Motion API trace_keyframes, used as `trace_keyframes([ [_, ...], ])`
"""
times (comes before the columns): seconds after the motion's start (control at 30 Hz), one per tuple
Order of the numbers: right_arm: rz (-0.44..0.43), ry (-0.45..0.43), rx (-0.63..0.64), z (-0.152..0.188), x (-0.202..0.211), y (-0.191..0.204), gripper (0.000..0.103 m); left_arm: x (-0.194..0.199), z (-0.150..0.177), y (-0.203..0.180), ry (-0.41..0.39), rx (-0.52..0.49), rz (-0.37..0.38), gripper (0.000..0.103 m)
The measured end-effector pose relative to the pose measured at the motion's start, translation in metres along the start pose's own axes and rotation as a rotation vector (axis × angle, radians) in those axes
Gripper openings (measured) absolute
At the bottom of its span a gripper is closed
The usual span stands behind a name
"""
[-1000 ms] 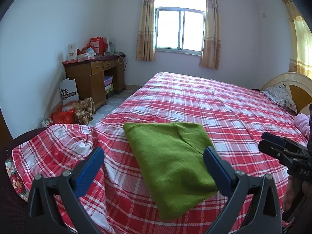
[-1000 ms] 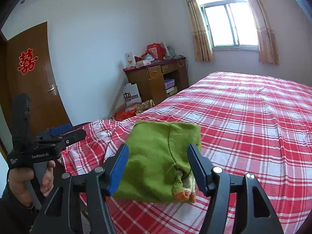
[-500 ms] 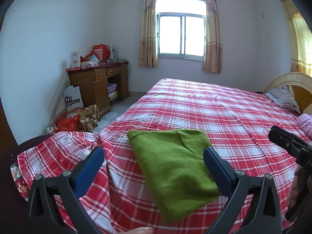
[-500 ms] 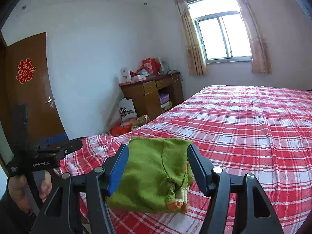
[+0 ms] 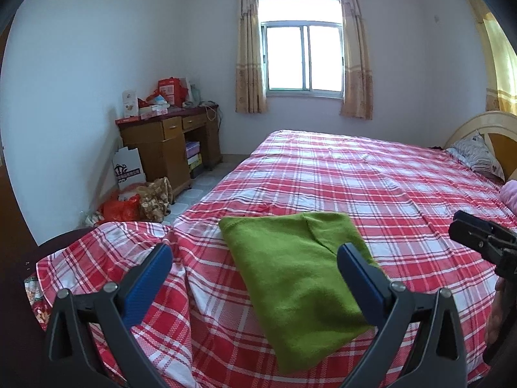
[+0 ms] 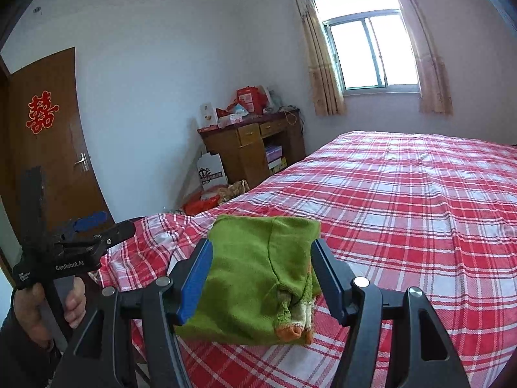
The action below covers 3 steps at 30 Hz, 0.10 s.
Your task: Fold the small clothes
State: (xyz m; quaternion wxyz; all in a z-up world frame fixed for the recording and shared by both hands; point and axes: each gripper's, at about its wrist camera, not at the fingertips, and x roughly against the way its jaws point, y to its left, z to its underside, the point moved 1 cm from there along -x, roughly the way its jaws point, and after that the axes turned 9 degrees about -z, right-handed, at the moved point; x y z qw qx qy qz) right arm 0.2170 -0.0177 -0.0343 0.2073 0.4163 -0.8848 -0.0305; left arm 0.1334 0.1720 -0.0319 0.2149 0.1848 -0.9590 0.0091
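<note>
Jaws apart, left gripper (image 6: 97,226) reads "GenRobot.AI"

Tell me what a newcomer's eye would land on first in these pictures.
The folded green garment stands out, lying near the foot corner of the bed on the red plaid sheet. Both grippers hang over it with blue-padded fingers open, gripping nothing. Behind, a bright curtained window and a cluttered wooden desk at the left wall.
</note>
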Motion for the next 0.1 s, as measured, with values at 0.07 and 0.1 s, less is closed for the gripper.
trace_keyframes([
  [0.07, -0.001, 0.005, -0.002, 0.0018, -0.0007, -0.0008, 0.064, -0.0003, 0.0014, -0.0004, 0.000, -0.003, 0.001, 0.103],
  [0.1, -0.001, 0.008, -0.004, 0.0029, -0.0010, -0.0018, 0.064, -0.0008, 0.0016, -0.0006, 0.002, -0.006, 0.007, 0.103],
])
